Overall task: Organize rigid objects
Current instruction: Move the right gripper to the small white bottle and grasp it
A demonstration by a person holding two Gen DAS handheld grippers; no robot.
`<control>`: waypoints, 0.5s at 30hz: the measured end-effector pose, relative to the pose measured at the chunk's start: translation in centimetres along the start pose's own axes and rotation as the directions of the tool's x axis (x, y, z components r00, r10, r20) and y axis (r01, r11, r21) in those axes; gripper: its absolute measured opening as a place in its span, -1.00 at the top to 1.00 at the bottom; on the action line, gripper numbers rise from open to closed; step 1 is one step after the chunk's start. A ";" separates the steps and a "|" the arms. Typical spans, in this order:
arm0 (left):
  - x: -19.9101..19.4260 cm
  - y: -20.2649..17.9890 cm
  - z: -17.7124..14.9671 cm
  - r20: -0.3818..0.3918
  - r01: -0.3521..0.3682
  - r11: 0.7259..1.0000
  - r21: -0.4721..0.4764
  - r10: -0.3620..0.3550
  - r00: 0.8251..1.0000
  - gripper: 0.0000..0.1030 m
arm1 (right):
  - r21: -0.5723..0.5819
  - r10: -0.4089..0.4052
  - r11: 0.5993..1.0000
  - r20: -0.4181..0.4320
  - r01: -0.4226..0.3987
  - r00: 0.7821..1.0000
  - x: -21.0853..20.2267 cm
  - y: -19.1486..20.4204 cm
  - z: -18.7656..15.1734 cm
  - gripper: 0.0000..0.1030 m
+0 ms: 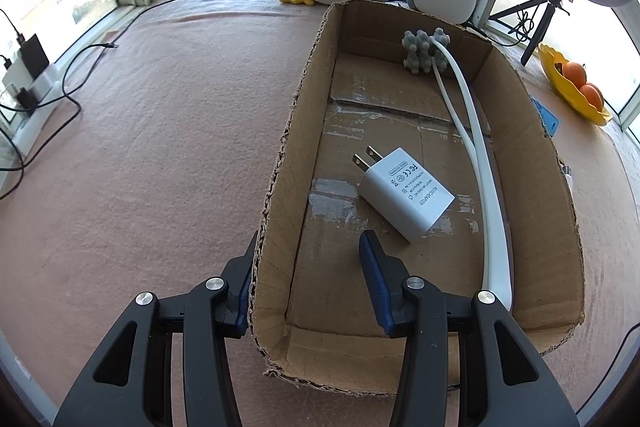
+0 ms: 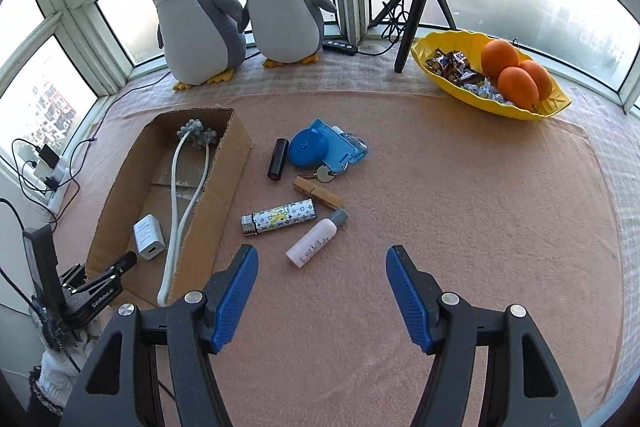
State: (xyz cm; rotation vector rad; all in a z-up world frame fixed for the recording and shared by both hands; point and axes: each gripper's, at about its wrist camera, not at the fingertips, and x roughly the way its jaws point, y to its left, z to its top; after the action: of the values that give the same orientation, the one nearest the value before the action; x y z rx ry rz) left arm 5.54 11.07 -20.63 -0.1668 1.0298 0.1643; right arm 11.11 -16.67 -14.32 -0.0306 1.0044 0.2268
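Note:
An open cardboard box [image 1: 532, 167] lies on the pink cloth and holds a white charger [image 1: 408, 195] and a white massager with a grey knobbed head [image 1: 426, 53]. My left gripper [image 1: 310, 239] straddles the box's near left wall. Its jaws stand apart, the left pad against the outside and the right finger inside. In the right wrist view the box [image 2: 224, 179] is at the left. My right gripper [image 2: 322, 249] hovers open just short of a white bottle [image 2: 316, 241]. Beyond lie a patterned lighter [image 2: 280, 221], a clothespin [image 2: 318, 192], a black tube [image 2: 278, 159], a key [image 2: 324, 174] and a blue tape measure [image 2: 308, 149].
Two plush penguins [image 2: 200, 15] stand at the back by the windows. A yellow bowl [image 2: 556, 107] with oranges and sweets sits at the back right, beside a ring light's tripod [image 2: 420, 7]. A power strip with cables [image 1: 36, 83] lies at the far left.

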 end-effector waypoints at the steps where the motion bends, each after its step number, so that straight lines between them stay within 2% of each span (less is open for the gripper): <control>1: 0.0 0.0 0.0 0.001 -0.003 1.000 0.001 0.003 1.000 0.13 | 0.006 0.006 1.000 -0.017 -0.006 1.000 0.9 -0.1 0.2 -0.21; 8: -0.4 0.0 -0.2 0.011 -0.003 1.000 0.002 0.003 1.000 0.13 | 0.032 0.002 0.999 -0.122 0.002 0.993 6.7 -0.3 1.1 -0.21; 15: -0.3 0.0 -0.2 0.013 0.001 1.000 -0.003 -0.001 1.000 0.13 | 0.068 0.002 0.998 -0.189 0.011 0.982 9.6 -0.9 1.6 -0.18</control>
State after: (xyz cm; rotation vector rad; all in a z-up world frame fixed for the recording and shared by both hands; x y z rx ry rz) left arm 5.22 10.99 -20.47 -0.1685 1.0167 0.1661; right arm 17.56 -15.63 -21.57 0.0083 1.2011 0.1876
